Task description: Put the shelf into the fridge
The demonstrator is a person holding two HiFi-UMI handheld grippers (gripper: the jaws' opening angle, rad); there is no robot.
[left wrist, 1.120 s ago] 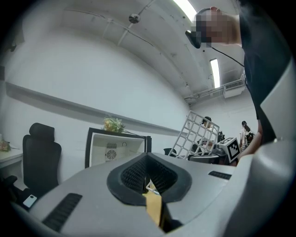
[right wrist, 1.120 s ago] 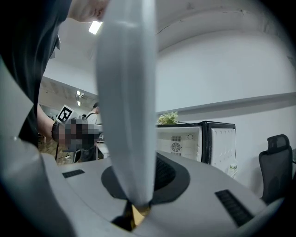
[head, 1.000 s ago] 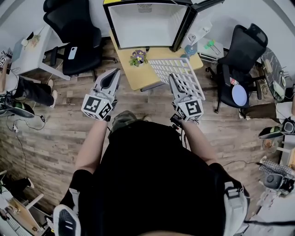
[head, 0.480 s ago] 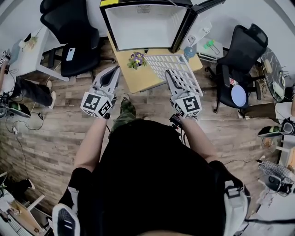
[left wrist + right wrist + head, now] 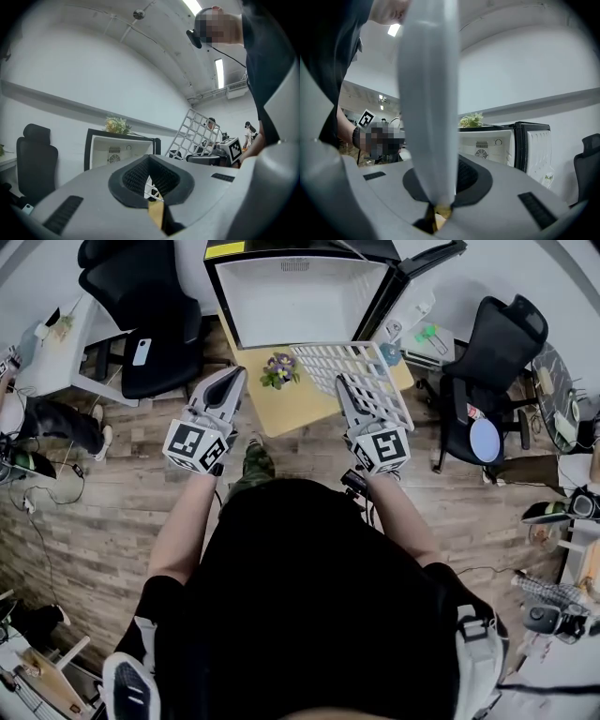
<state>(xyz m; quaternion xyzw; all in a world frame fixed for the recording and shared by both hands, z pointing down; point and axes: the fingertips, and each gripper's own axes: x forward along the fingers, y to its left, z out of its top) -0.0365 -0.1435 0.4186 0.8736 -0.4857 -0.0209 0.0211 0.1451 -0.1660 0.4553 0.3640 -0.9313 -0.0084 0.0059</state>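
Note:
A white wire shelf [image 5: 367,379] hangs tilted above the yellow table [image 5: 305,409], its far edge close to the mouth of the open mini fridge [image 5: 291,298]. My right gripper [image 5: 344,385] is shut on the shelf's near left edge. In the right gripper view the shelf [image 5: 430,93] stands edge-on between the jaws as a white blur, with the fridge [image 5: 497,145] behind it. My left gripper [image 5: 233,376] is shut and holds nothing, left of the table. The left gripper view shows the shelf [image 5: 197,133] to the right of the fridge [image 5: 117,150].
A small flower pot [image 5: 279,369] stands on the table in front of the fridge. The fridge door [image 5: 412,273] is swung open to the right. Black office chairs stand at the left [image 5: 150,306] and right [image 5: 492,343]. A white desk [image 5: 56,357] is at far left.
The right gripper has carried the shelf forward and up toward the fridge opening. The left gripper has moved forward a little, still shut.

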